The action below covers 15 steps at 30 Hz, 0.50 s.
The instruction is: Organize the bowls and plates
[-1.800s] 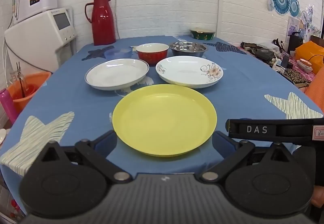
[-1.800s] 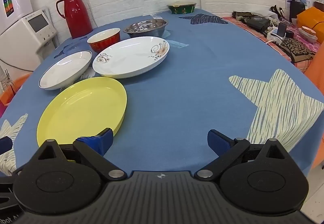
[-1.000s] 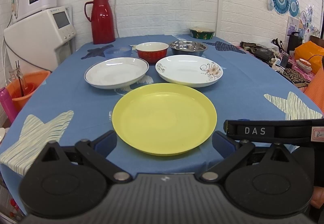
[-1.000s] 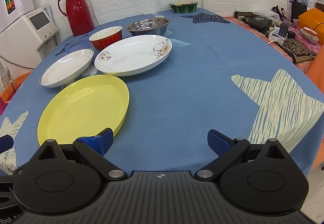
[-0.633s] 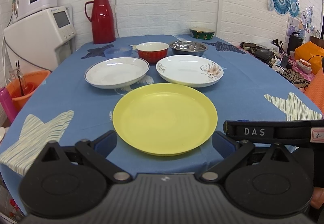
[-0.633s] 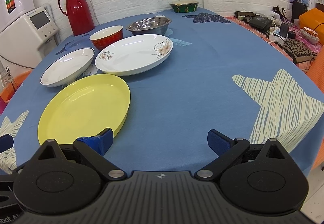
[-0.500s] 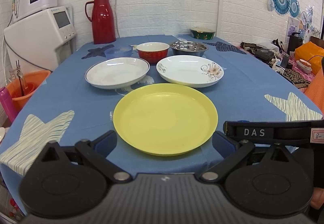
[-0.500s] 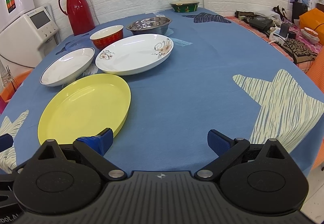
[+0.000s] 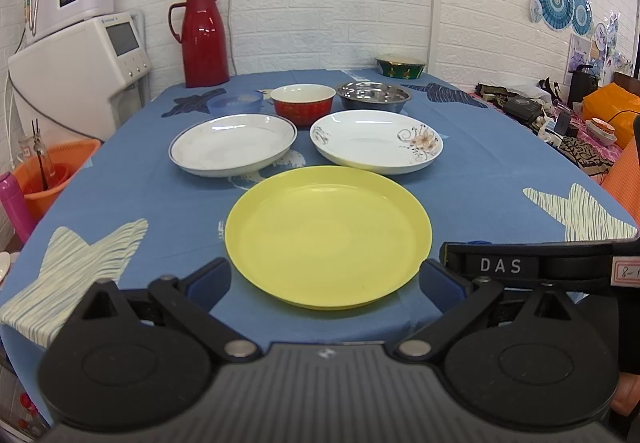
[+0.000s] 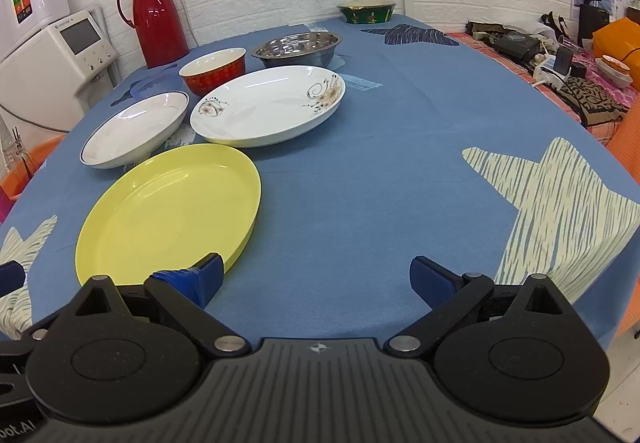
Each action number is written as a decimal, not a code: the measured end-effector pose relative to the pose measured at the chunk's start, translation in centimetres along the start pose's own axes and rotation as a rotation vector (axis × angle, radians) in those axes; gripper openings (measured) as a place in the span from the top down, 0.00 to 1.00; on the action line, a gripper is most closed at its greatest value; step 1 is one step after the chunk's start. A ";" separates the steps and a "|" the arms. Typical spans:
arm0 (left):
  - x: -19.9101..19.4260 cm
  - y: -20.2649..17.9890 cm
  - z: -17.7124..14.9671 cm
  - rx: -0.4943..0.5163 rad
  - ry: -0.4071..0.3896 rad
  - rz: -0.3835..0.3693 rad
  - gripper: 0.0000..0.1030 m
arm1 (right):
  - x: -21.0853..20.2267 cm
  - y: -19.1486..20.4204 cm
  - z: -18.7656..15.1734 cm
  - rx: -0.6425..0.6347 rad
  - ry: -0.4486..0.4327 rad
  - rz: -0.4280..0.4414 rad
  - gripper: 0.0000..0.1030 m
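Left wrist view: the left gripper (image 9: 326, 281) hangs at the near edge of the blue-clothed desk (image 9: 484, 171), fingers spread wide and holding nothing, the yellow plate (image 9: 328, 237) lying between them. Beyond the yellow plate sit a blue-rimmed white plate (image 9: 233, 144) and a floral plate (image 9: 376, 142), with a red bowl (image 9: 303, 104) and steel bowl (image 9: 373, 97) farther back.

Right wrist view: the right gripper (image 10: 316, 281) hovers just right of the yellow plate (image 10: 170, 211), fingers parted and empty, the left fingertip overlapping the plate's near rim in the frame.
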State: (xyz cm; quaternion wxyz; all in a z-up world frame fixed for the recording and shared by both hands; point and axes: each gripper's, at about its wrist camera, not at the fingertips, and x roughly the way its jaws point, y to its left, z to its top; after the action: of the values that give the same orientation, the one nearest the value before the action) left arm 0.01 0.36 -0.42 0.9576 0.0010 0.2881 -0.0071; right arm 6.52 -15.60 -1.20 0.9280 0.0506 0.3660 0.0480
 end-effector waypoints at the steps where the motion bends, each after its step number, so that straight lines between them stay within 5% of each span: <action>1: 0.0 0.0 0.0 0.000 0.000 0.000 0.03 | 0.0 0.1 0.0 -0.001 0.001 0.000 0.15; 15: 0.4 0.6 0.2 -0.009 0.010 -0.007 0.03 | 0.3 0.2 0.0 -0.004 0.004 -0.004 0.15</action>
State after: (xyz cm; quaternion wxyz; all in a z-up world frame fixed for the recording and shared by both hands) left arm 0.41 0.96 -0.49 0.9562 -0.0043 0.2927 -0.0091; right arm 6.71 -15.37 -1.42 0.9274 0.0480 0.3679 0.0468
